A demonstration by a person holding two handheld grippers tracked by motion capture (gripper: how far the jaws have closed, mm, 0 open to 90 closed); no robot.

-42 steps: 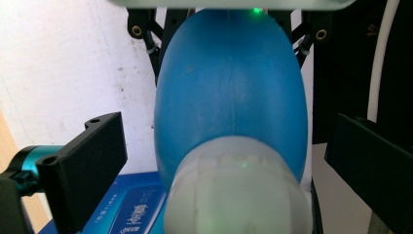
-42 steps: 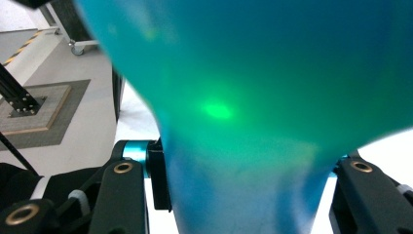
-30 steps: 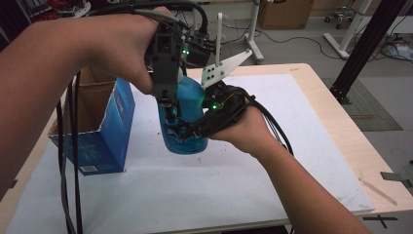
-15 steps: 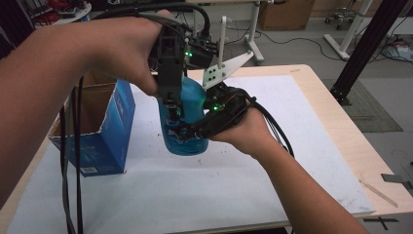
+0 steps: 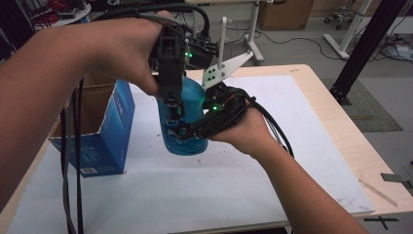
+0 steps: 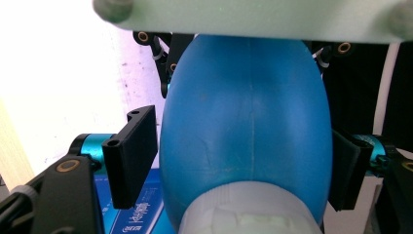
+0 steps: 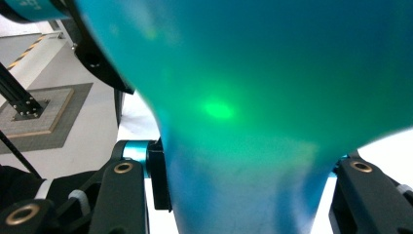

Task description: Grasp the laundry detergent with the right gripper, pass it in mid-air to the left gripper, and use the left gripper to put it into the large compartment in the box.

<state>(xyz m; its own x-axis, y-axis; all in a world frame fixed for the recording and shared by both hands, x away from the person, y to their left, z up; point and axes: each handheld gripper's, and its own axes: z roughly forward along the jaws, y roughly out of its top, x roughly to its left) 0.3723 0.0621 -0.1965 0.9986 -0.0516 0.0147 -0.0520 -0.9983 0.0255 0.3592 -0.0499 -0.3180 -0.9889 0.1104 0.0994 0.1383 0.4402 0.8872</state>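
A blue plastic bottle (image 5: 192, 100) stands on the white sheet (image 5: 219, 185), with a pale cap (image 6: 243, 209) on top. My right gripper (image 5: 181, 134) comes in from the right and is shut on the bottle's (image 7: 253, 97) lower body, its pads (image 7: 158, 180) pressed on both sides. My left gripper (image 5: 173, 109) hangs over the top, pointing down, its jaws astride the bottle's (image 6: 248, 112) shoulders. They have just been closing. A thin gap shows between one of its pads (image 6: 131, 156) and the bottle.
An open blue cardboard box (image 5: 104, 126) stands just left of the bottle. Black cables trail from both grippers across the left and middle of the wooden table (image 5: 341, 126). Dark frame legs (image 5: 360, 53) rise beyond the far right corner.
The left gripper's jaws have drawn in around the bottle's top. Both hands and the bottle have stayed where they were.
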